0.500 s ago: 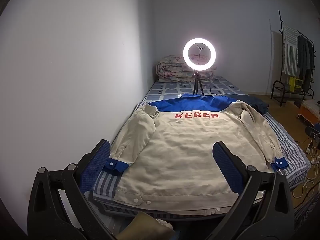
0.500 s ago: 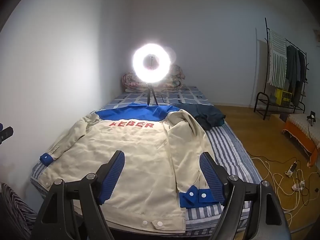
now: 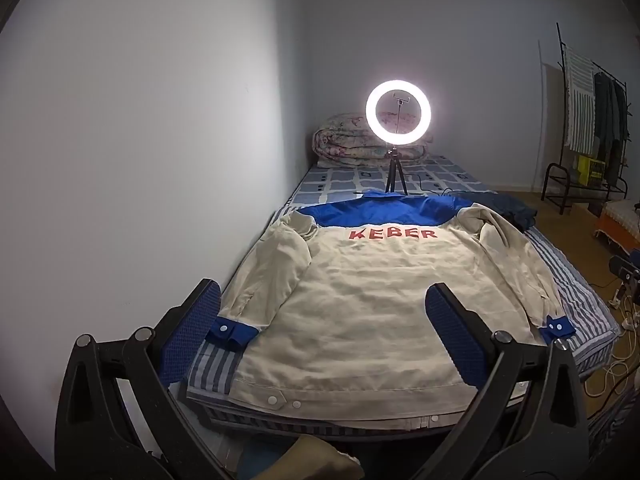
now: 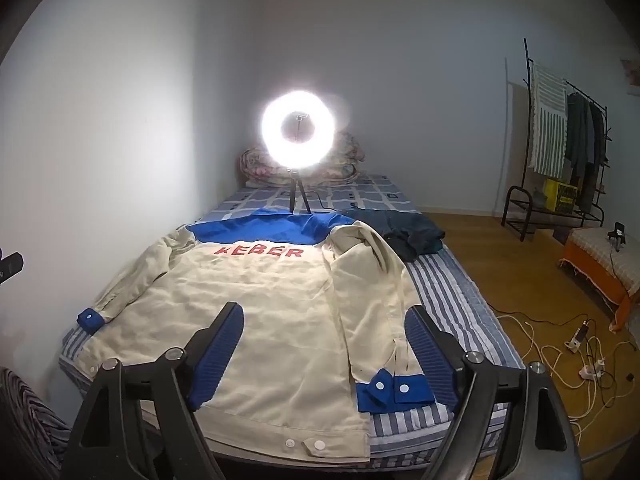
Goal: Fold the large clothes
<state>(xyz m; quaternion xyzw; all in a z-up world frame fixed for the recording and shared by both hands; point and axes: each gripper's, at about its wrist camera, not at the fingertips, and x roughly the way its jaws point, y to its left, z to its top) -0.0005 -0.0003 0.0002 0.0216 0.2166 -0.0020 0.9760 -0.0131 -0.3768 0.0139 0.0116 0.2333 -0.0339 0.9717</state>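
A cream jacket [image 3: 360, 304] [image 4: 256, 320] with a blue yoke and red letters lies flat, back up, on the striped bed [image 3: 576, 292] [image 4: 452, 300]. Both sleeves run down along its sides and end in blue cuffs [image 3: 230, 330] [image 4: 394, 392]. My left gripper [image 3: 324, 336] hangs open above the hem's left part, with nothing between its blue pads. My right gripper [image 4: 326, 354] is open too, over the right half of the hem, its right finger close by the right cuff. Neither gripper touches the cloth.
A lit ring light [image 3: 398, 118] [image 4: 298, 132] on a small tripod stands on the bed behind the collar. A dark garment [image 4: 404, 232] lies to the right of it, a rolled quilt [image 3: 352, 146] at the headboard. The wall runs along the left; cables [image 4: 576, 344] and a clothes rack [image 4: 560, 152] are on the right.
Both views have shifted only slightly; the jacket lies as before and both grippers remain open above the hem.
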